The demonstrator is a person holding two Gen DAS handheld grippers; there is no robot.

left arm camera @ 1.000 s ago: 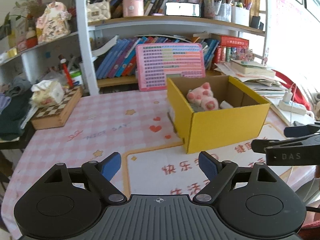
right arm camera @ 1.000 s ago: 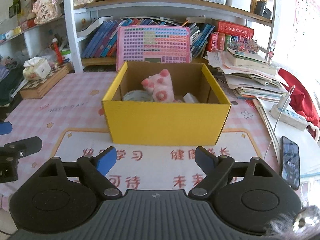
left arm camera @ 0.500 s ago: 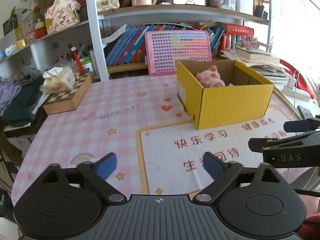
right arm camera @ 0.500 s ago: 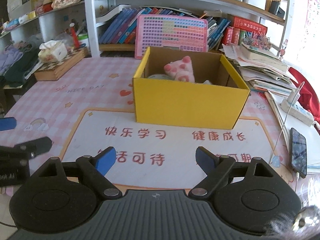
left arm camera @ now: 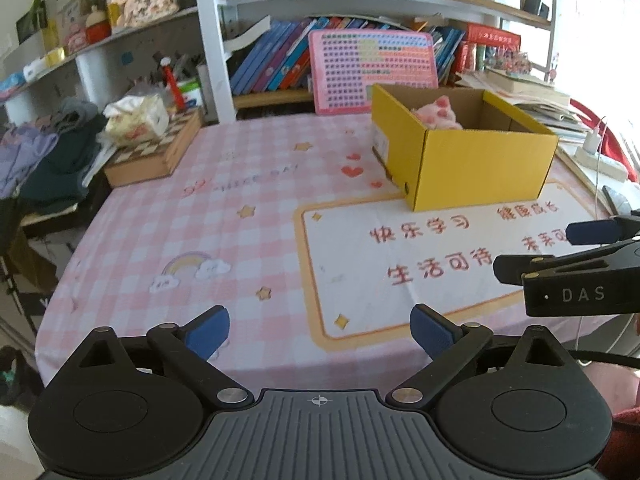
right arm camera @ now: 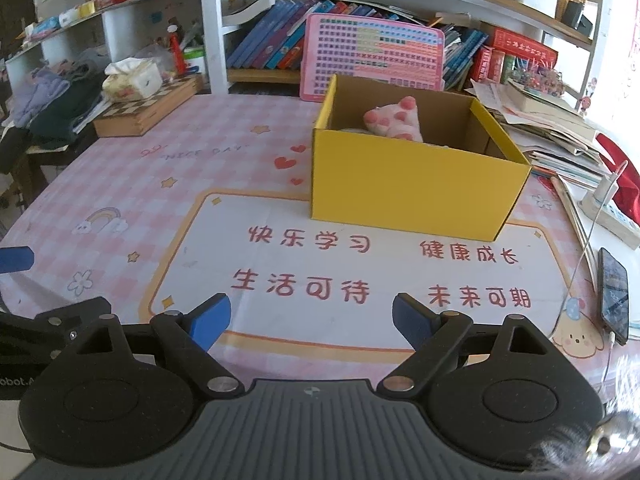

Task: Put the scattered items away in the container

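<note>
So the yellow box point(right arm camera: 416, 192) sits on the desk point(right arm camera: 168, 184), at the far edge of the white mat point(right arm camera: 360, 272) with the red lettering, and it's my landmark for everything here. Inside it a pink plush point(right arm camera: 394, 124) pokes up above the rim, plus something pale beside it that I can't make out. Nothing loose is left on the mat in front of the box, so I'd guess the tidying is about done. Both tongs have just been opening: the left tongs point(left arm camera: 320, 332) gape wide with nothing between the blue pads, and the right tongs point(right arm camera: 312, 320) are the same, wide and empty, both hanging well short of the box over the near edge of the desk. If the plush ever needs moving, it looks soft and light, squashy, so pinch it around the middle and it shouldn't slip. The box is thin cardboard, probably light and easy to shove or dent, so grab a wall near a corner. Around it: a pink board point(right arm camera: 372, 60) leans just behind the box, a chess case point(right arm camera: 148, 108) with a tissue pack on it sits well off to the box's left, paper stacks point(right arm camera: 552, 136) crowd its right, and a phone point(right arm camera: 614, 294) lies near the mat's right corner with a cable running past, which I'd avoid snagging.
</note>
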